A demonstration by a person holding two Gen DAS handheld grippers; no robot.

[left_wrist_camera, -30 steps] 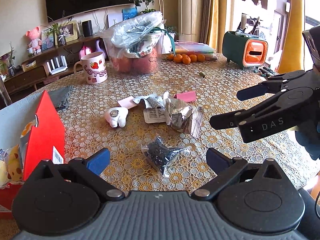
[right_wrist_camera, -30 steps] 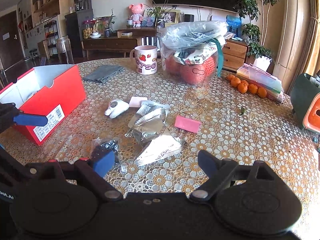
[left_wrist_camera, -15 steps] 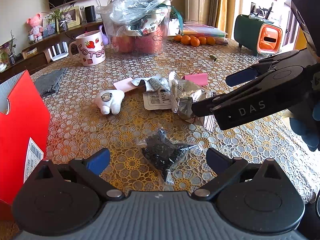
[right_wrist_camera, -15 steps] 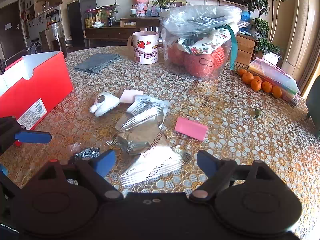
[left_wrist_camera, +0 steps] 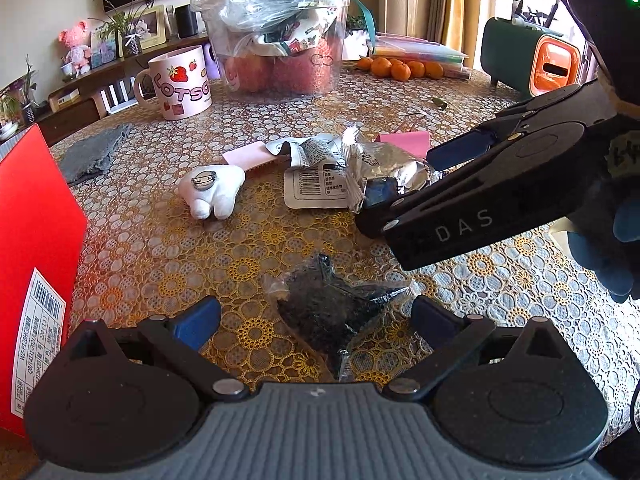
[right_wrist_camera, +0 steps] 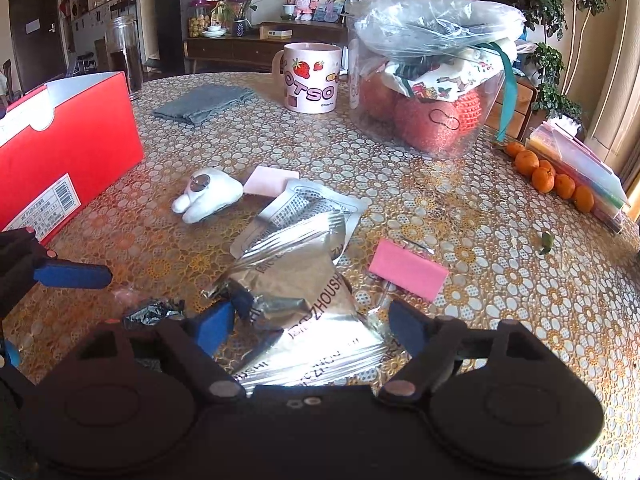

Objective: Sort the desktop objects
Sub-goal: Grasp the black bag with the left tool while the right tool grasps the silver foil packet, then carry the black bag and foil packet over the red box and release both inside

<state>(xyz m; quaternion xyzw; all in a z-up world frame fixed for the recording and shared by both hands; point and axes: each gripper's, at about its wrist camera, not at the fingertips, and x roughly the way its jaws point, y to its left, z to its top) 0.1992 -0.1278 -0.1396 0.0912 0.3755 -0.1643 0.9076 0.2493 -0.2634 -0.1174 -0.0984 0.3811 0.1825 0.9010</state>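
The right claw [right_wrist_camera: 310,322] straddles the silver foil packet [right_wrist_camera: 296,280] on the desk [right_wrist_camera: 500,280], jaws closing but not yet pressing; it looks light, crinkly and slippery, best pinched at a flat sealed edge. The left claw [left_wrist_camera: 316,316] gapes over a small dark bag [left_wrist_camera: 334,312].

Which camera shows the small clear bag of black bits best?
The left wrist view: the small clear bag of black bits lies whole between its fingers. The right wrist view shows only a crumpled edge behind its left finger.
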